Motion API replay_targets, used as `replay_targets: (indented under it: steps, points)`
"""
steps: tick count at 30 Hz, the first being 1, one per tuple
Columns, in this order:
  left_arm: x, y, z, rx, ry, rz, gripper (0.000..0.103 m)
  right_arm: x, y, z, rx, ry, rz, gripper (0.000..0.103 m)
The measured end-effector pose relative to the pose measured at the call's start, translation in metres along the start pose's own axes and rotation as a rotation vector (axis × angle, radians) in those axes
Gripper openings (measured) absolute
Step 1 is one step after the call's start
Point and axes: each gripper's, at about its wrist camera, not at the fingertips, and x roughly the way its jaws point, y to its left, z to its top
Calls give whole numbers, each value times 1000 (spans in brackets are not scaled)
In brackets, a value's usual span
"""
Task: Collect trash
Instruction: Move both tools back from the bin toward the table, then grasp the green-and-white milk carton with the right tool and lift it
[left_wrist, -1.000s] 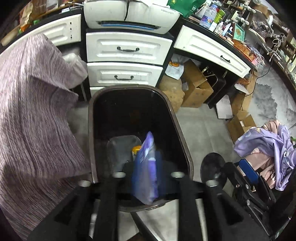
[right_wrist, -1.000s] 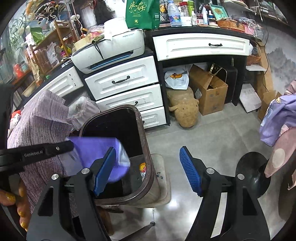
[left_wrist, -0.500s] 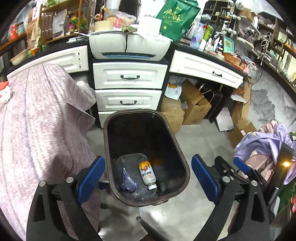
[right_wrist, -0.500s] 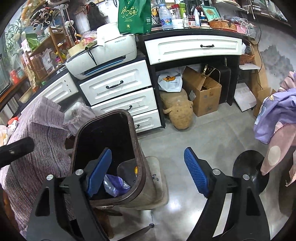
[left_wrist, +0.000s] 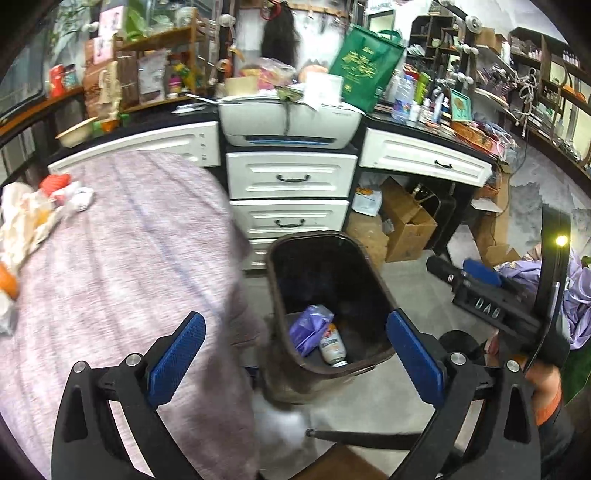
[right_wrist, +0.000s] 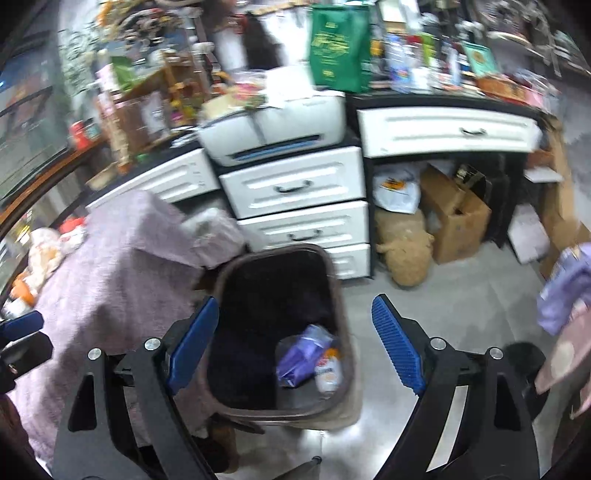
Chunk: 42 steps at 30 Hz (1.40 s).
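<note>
Fingers: my left gripper (left_wrist: 293, 345) has its blue pads spread wide with nothing between them; my right gripper (right_wrist: 293, 345) is spread just as wide and equally empty.
Bin: I see the dark brown trash bin (left_wrist: 373, 266) on the floor in front of the white drawer unit (left_wrist: 290, 179), just right of the cloth-covered table (left_wrist: 122, 258); both grippers hover above its near rim.
Collected trash: a crumpled purple wrapper (left_wrist: 310, 326) lies at the bottom of the bin, touching a small bottle with an orange label (left_wrist: 332, 347) that rests on its side to the wrapper's right.
Remaining trash: I see a loose heap of pale crumpled paper or plastic with red and orange bits (left_wrist: 40, 206) at the far left of the table, well apart from the bin.
Looks: the heap is wrinkled, creamy white, irregular in outline; the single pieces are too small for me to separate.
Handling: I judge these scraps light, soft and crushable, prone to slipping out of a shallow pinch.
Where to hold: I would close the pads on a bunched fold near a scrap's middle, not on a thin edge.
Risk: I suspect the soft tablecloth could get pinched along with a scrap.
</note>
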Motion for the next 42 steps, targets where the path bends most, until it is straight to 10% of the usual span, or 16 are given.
replay_targets:
  steps: [21, 31, 42]
  points:
    - [-113, 164, -57, -260, -120, 284, 97, -14, 259, 5, -456, 78, 503, 84]
    - [-150, 241, -80, -390, -112, 505, 97, 5, 374, -24, -694, 247, 720, 84]
    - [-165, 280, -99, -514, -111, 490, 97, 34, 466, -21, -869, 316, 837, 80]
